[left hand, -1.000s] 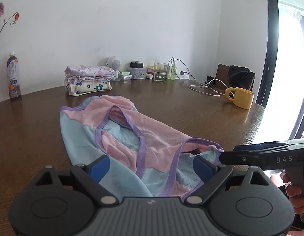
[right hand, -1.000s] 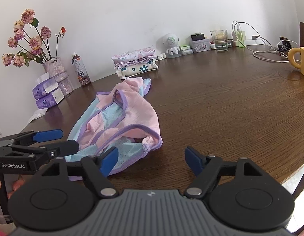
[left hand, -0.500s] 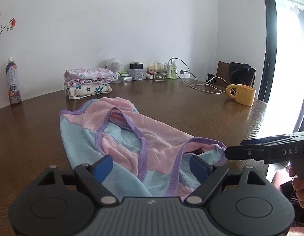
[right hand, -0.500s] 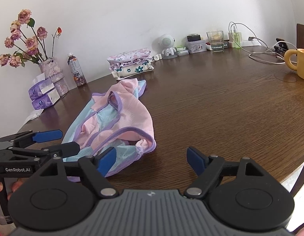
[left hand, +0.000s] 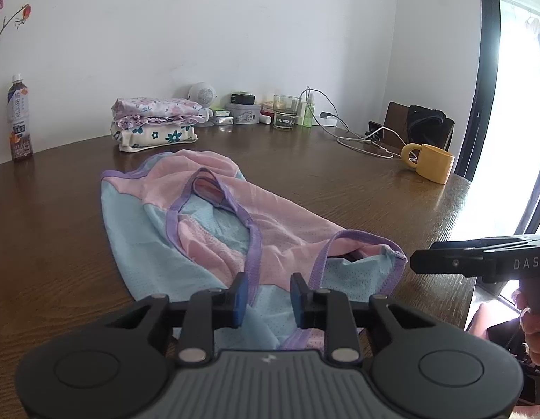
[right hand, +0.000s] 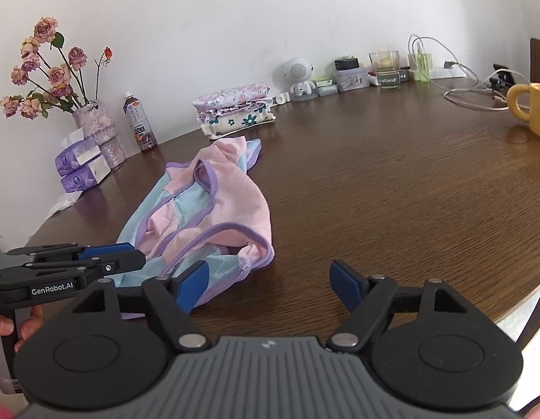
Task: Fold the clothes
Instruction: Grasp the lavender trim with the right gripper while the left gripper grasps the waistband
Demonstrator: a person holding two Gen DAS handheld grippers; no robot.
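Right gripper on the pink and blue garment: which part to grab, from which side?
Best bet: the near right corner of the garment, at the purple-trimmed opening. It bunches up off the table, so a finger could slip under. Come in low from the near edge with the right gripper, which is open. The left gripper has narrowed around the near hem.

"DAS" on right claw point(left hand: 423, 262) ("GenRobot.AI" on left claw point(right hand: 130, 260))
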